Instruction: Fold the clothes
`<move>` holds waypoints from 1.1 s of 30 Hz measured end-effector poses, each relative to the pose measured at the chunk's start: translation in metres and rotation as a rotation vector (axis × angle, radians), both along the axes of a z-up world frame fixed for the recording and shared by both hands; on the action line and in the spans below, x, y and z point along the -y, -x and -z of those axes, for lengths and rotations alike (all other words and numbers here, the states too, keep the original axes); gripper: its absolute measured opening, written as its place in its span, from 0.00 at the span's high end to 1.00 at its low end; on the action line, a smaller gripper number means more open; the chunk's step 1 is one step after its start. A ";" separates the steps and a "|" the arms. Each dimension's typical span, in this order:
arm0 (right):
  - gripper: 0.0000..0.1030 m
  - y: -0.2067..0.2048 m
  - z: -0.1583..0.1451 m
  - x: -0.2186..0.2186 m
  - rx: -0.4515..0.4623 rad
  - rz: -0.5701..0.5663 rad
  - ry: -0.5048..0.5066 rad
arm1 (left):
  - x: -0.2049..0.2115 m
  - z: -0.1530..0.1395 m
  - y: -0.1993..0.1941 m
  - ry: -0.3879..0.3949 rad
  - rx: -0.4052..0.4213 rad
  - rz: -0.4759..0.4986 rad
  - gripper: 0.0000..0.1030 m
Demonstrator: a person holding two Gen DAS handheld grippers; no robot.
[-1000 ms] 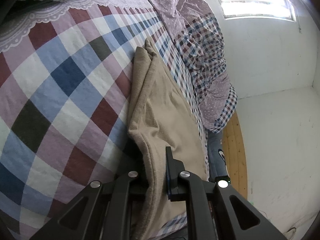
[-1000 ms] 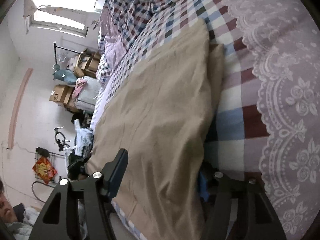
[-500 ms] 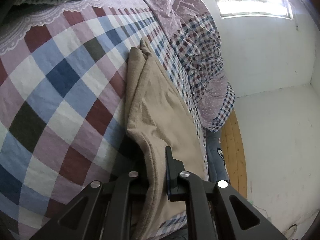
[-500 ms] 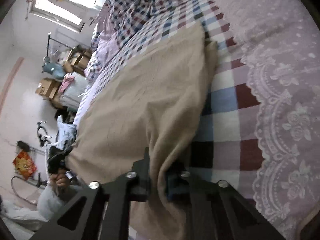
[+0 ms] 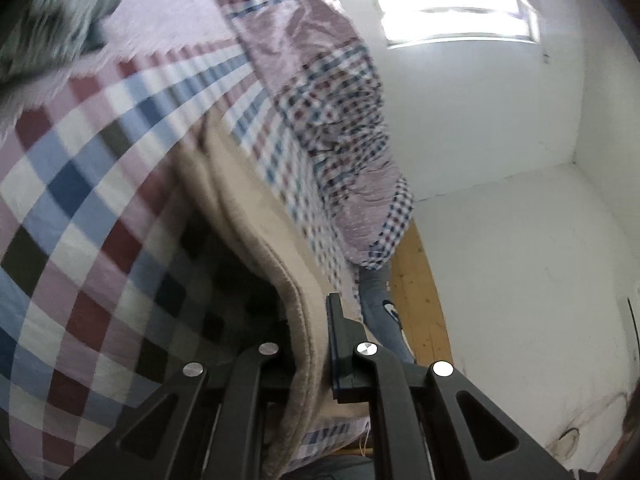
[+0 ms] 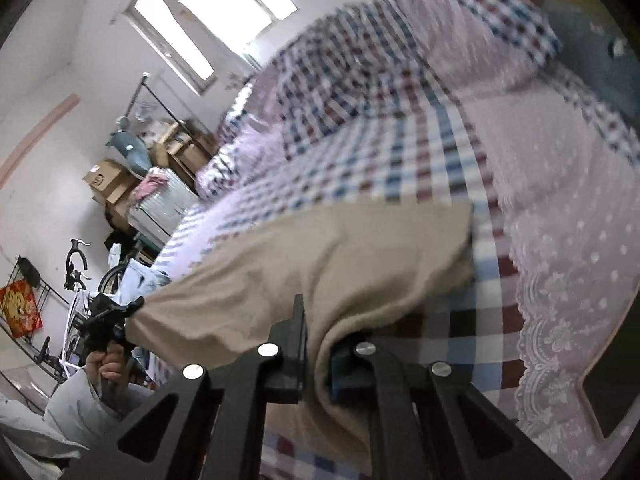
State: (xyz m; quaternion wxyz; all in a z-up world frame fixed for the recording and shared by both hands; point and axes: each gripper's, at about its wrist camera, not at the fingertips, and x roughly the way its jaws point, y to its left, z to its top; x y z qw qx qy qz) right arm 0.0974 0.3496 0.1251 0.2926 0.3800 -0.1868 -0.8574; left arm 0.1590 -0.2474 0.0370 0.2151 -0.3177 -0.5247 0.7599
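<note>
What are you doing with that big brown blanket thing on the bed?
A person is folding a tan fleece garment on a bed with a checked bedsheet. They hold a gripper tool in each hand. The left gripper is shut on one edge of the garment, and the right gripper is shut on another edge. Both edges are lifted off the bed, while the rest lies on the sheet. The fold is not finished.

Beige fleece garment (image 6: pixel 320 264), folded, lifted off bed.
</note>
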 end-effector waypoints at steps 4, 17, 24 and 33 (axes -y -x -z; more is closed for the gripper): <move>0.93 -0.033 -0.040 -0.004 -0.089 0.025 0.008 | 0.001 -0.041 -0.012 0.039 -0.073 0.008 0.93; 0.93 -0.116 -0.139 -0.023 -0.230 0.083 0.084 | 0.012 -0.155 -0.073 -0.021 -0.269 -0.001 0.93; 0.93 -0.038 -0.095 -0.012 -0.082 0.102 0.028 | 0.016 -0.119 -0.028 -0.033 -0.144 -0.032 0.93; 0.93 0.092 -0.012 0.007 0.116 0.117 -0.071 | 0.015 -0.036 0.089 0.064 0.060 -0.072 0.93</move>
